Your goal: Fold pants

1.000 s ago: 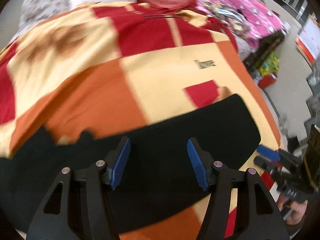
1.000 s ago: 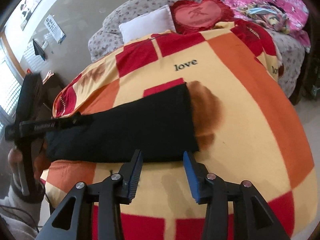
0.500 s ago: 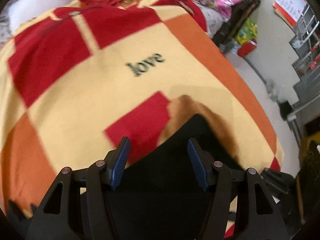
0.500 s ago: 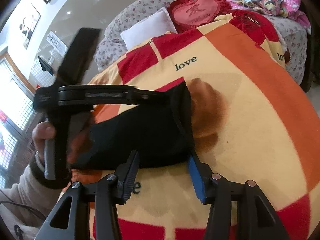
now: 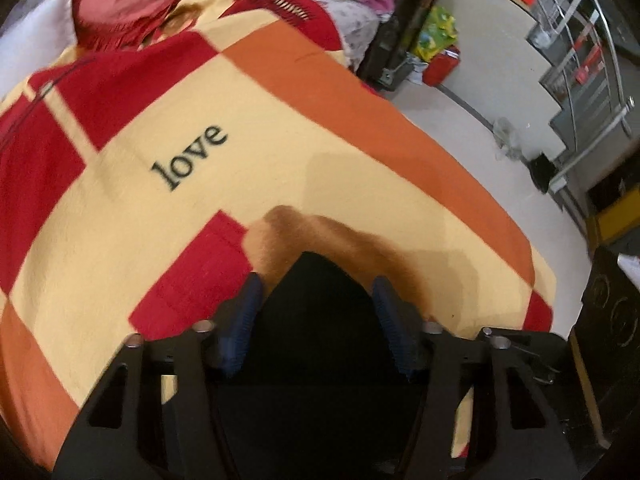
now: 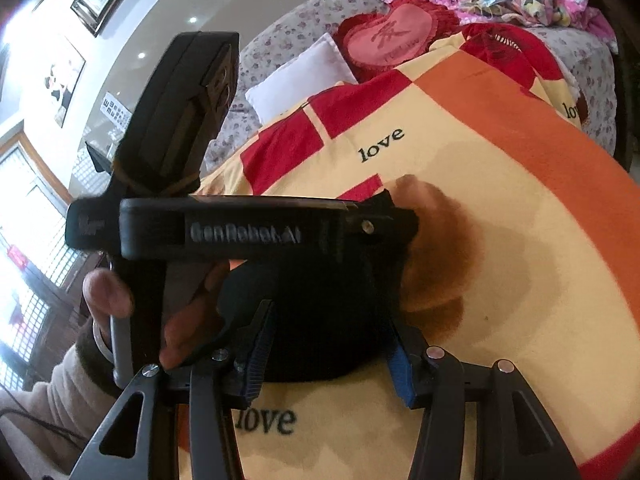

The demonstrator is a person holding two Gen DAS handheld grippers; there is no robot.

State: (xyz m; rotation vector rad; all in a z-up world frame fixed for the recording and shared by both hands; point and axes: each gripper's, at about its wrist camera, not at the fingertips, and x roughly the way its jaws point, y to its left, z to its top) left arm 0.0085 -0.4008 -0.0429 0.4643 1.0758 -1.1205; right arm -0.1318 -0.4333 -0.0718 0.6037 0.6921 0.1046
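The black fabric pants (image 6: 320,312) lay folded on the checked red, orange and cream blanket (image 6: 500,184) printed with the word "love", spread over the bed. Their far end reached a brown patch in the blanket's pattern.

The left gripper (image 5: 316,304) pointed steeply down over the far corner of the pants. In the left wrist view its blue-padded fingers (image 5: 244,320) stood on either side of the black corner, which rose to a point between them. Its jaws had just been closing with the cloth between them, but a gap still showed between each pad and the fabric, so they stood partly apart and not yet clamped. In the right wrist view this gripper's black body stretched level across the scene from the left, its tip at the far right corner of the pants, and a bare hand (image 6: 120,304) in a beige fleece sleeve (image 6: 48,396) clasped its upright handle.

The right gripper (image 6: 328,344) tilted down at a shallower angle over the near edge of the pants. Its jaws had also just been closing, and they straddled that near edge; whether the pads pressed the cloth could not be told.

A heart-shaped red cushion (image 6: 392,40) and a white pillow (image 6: 300,76) lay at the far end of the bed.
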